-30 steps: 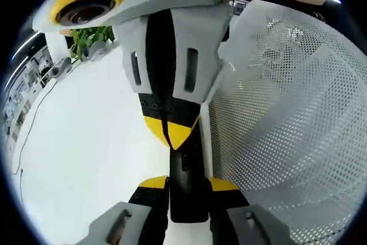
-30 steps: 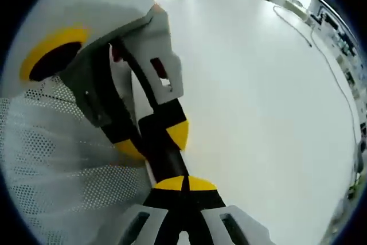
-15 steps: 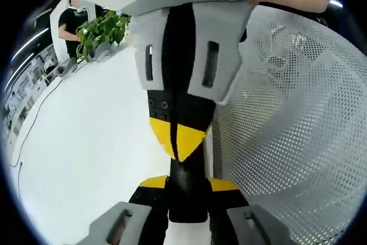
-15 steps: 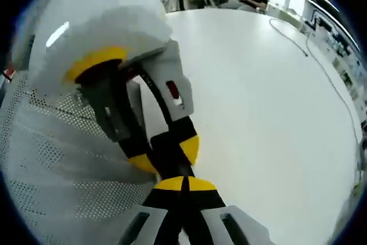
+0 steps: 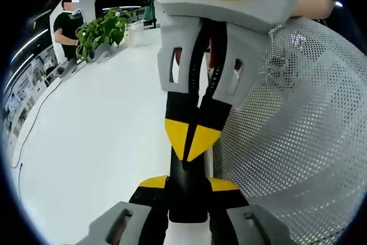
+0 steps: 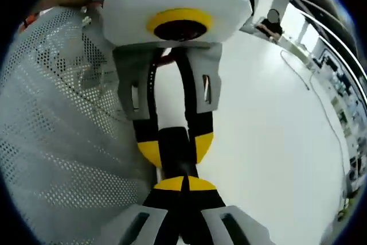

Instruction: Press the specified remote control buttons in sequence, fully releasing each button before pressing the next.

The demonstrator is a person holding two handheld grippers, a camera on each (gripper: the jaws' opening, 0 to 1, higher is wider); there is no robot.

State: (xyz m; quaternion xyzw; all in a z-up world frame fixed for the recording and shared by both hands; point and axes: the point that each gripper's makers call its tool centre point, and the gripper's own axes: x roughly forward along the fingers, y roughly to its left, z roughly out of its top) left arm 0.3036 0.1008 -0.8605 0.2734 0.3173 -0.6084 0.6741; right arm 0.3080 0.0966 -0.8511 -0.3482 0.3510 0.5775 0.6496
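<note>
Two tongs [image 5: 189,185] [image 6: 183,185], one remote [image 5: 187,190] — one mesh basket [image 5: 298,142]

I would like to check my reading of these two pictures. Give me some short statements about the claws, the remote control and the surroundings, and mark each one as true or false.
1. The left claw grips a black remote control between its jaws. True.
2. The right claw is wide open above the remote control. False: its yellow tips are together, pointing down at the remote control.
3. A green plant stands at the far edge of the white table. True.
4. The perforated surface beside the claws is black. False: it is white.
</note>
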